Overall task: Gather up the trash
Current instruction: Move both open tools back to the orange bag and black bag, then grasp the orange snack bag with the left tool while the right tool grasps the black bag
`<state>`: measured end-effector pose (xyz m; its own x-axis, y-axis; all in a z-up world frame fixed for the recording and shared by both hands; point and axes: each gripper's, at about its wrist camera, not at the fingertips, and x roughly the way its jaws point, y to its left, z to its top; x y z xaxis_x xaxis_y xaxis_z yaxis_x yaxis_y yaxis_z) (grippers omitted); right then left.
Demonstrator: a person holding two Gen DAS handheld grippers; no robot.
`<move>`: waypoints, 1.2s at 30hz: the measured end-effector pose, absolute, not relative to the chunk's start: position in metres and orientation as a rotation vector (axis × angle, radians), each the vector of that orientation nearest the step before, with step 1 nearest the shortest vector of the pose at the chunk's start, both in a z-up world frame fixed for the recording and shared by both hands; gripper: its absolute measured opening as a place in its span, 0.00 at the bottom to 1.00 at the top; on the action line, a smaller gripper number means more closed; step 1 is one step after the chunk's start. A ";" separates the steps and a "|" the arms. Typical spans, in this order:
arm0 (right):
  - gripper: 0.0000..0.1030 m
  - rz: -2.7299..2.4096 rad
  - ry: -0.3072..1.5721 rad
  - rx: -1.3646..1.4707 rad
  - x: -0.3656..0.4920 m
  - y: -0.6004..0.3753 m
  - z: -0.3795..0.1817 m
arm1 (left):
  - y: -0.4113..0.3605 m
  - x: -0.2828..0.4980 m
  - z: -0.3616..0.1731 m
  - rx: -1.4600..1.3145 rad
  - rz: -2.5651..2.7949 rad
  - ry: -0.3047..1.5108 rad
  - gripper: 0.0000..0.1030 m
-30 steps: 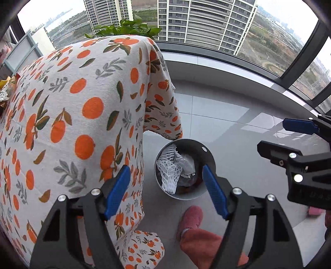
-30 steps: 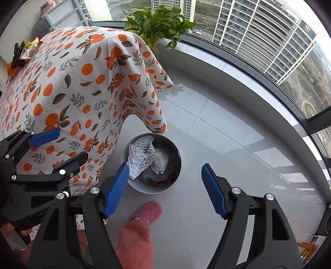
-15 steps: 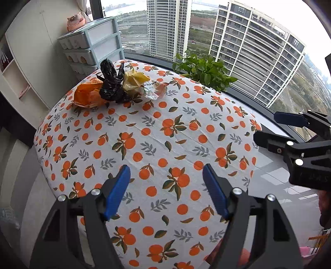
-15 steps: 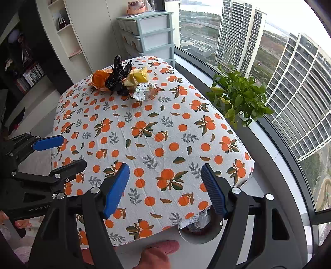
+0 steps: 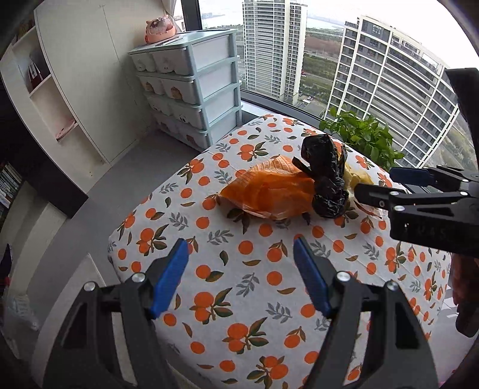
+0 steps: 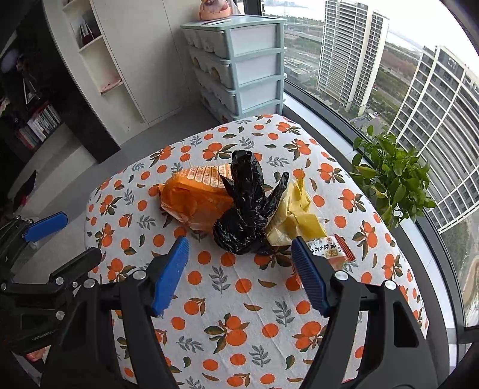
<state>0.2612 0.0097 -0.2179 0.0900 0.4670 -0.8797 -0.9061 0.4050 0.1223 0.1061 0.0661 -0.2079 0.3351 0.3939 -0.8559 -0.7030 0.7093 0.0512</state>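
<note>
On the tabletop, covered by a white cloth printed with oranges and leaves, the trash sits in one clump toward the far side. Orange plastic bag lies at the left of the clump, crumpled, with white print along its top edge. Knotted black plastic bag is touching its right side, loose ends sticking up. Yellow wrapper is pressed against the black bag's right side. Small orange snack packet, with a clear window and printed text, lies just right of the yellow wrapper, partly behind the right gripper's right pad.

Left gripper hangs above the near part of the cloth, jaws wide, nothing between the blue pads; the orange bag is ahead of it, apart. Right gripper has jaws wide too, empty, with the black bag just beyond and between the pad tips in that view; contact not evident. Each gripper shows at the edge of the other's view.

Beyond the tabletop: pale blue drawer unit with a pink toy on top, white shelving at left, green potted plant by the window, high-rise blocks outside.
</note>
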 end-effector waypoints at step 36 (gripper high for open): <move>0.15 1.027 1.164 -0.566 0.278 0.069 -0.269 | 0.152 0.196 -0.306 -0.320 0.592 1.083 0.14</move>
